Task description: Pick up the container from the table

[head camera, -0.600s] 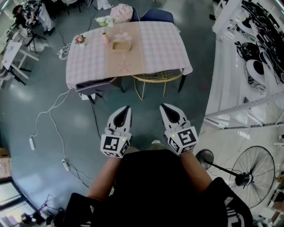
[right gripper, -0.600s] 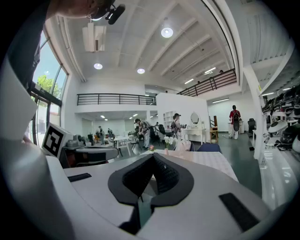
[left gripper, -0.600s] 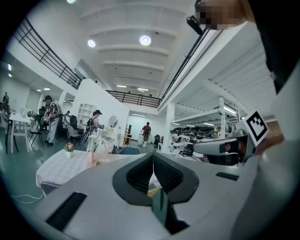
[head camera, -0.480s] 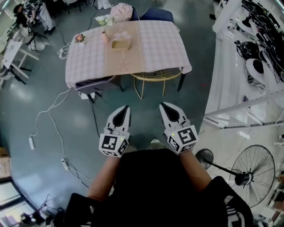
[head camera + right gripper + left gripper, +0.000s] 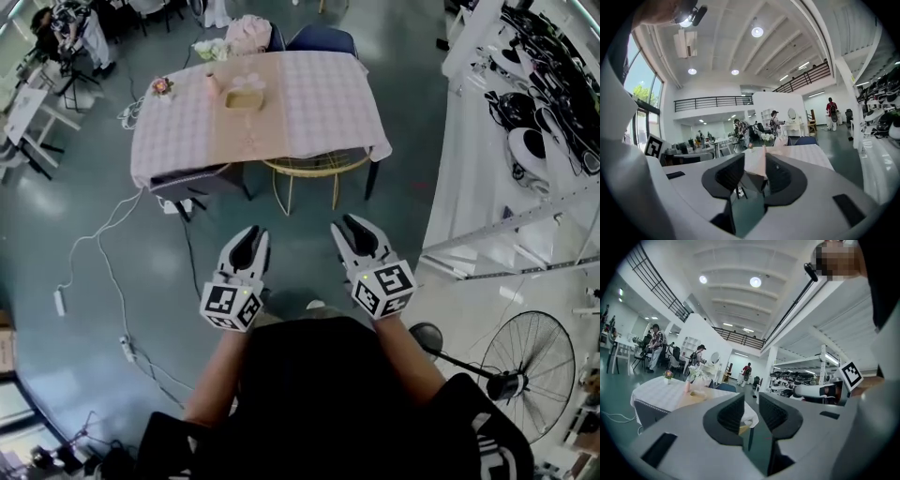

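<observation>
The container (image 5: 244, 97), a small tan open box, sits on the far-left part of a table under a checked cloth (image 5: 319, 94), well ahead of me. In the left gripper view the container (image 5: 699, 395) shows beyond the left jaw. My left gripper (image 5: 250, 234) and right gripper (image 5: 345, 228) are held side by side at waist height, far short of the table. On the left gripper (image 5: 751, 404) and the right gripper (image 5: 755, 171) a narrow gap stands between the jaws, and nothing is in it.
A pink vase (image 5: 212, 84) and small flowers (image 5: 162, 86) stand near the container. A yellow wire chair (image 5: 314, 169) is tucked at the table's near side, a blue chair (image 5: 322, 39) behind. Cables (image 5: 103, 262) cross the floor at left. White shelving (image 5: 487, 187) and a fan (image 5: 516, 380) are at right.
The table has slid up and left in the head view, and both grippers sit slightly lower and further left. Their jaws have kept the same gap.
</observation>
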{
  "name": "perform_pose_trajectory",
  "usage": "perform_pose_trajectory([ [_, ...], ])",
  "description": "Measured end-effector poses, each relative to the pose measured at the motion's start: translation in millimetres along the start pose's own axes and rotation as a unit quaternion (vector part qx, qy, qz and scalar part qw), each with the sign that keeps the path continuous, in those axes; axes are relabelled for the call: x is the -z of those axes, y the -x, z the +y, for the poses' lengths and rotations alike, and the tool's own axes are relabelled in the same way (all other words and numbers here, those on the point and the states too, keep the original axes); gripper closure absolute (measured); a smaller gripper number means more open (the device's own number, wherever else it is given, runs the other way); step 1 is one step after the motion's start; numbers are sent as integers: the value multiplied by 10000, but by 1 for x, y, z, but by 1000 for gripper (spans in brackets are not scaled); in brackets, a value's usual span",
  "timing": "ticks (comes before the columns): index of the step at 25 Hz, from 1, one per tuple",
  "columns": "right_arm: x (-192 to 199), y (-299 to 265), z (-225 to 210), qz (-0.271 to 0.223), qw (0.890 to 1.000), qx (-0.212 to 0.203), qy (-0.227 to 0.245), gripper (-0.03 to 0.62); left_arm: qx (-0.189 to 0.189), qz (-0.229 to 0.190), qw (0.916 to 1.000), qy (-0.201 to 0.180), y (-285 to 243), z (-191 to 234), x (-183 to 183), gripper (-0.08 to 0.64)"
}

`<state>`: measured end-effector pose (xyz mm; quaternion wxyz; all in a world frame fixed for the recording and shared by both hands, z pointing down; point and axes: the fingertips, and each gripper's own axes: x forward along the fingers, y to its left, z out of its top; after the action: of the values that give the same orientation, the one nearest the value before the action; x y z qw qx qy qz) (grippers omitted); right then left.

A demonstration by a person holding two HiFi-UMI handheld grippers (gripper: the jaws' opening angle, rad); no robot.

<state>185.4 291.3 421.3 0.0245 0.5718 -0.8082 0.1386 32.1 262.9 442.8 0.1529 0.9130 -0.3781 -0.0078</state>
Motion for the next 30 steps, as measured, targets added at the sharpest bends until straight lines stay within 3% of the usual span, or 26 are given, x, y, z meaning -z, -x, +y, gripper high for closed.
perform_pose_trajectory([
  [1, 4, 2, -4, 73, 10000, 27, 24, 451, -8, 76, 10000, 47, -1, 0, 4, 456],
  [3, 10, 5, -10, 159, 9999, 44, 22, 428, -83, 213, 9997, 103, -2, 0, 12, 390],
  [15, 35, -12, -8, 422, 9978, -493, -101, 428, -706, 251, 9972, 46, 18, 16, 22, 386],
  [24, 37, -104, 16, 600, 9954, -725, -162, 428, -815, 274, 9959, 280, 1, 99, 25, 385],
  [30, 20, -192, 22, 865, 9942, -642, -43, 428, -574, 280, 9971, 420, -49, 180, -9, 385],
])
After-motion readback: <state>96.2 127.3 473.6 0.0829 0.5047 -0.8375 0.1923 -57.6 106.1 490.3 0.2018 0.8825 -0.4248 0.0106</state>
